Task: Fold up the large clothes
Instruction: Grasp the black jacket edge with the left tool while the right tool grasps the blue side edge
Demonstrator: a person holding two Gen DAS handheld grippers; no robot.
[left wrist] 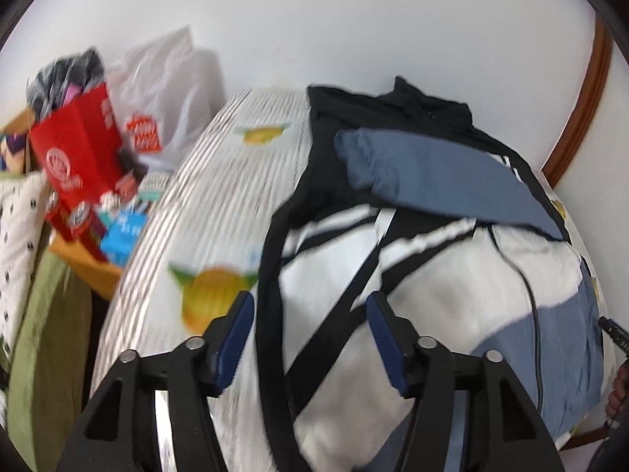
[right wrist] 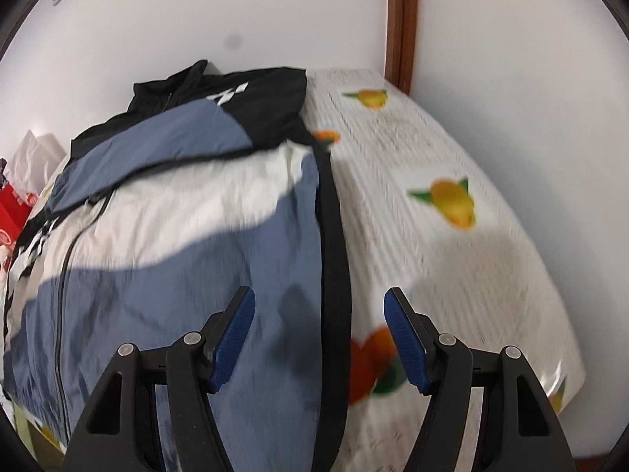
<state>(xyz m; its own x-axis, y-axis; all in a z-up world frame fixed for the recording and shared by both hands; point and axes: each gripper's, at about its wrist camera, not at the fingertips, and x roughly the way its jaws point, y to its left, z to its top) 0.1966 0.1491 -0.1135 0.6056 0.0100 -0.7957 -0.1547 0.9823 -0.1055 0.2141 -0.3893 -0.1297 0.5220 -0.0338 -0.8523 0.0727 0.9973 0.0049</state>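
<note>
While blurred, jacket [right wrist: 165,212] chest lettering unreadable, red box [left wrist: 74,157] logo illegible

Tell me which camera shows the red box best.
The left wrist view. There the red box stands whole among the clutter at the left, beside a white plastic bag. The right wrist view catches only a red sliver at its left edge, beyond the jacket.

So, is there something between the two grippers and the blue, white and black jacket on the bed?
Nothing visible: the left gripper and right gripper are open directly above the jacket.
</note>
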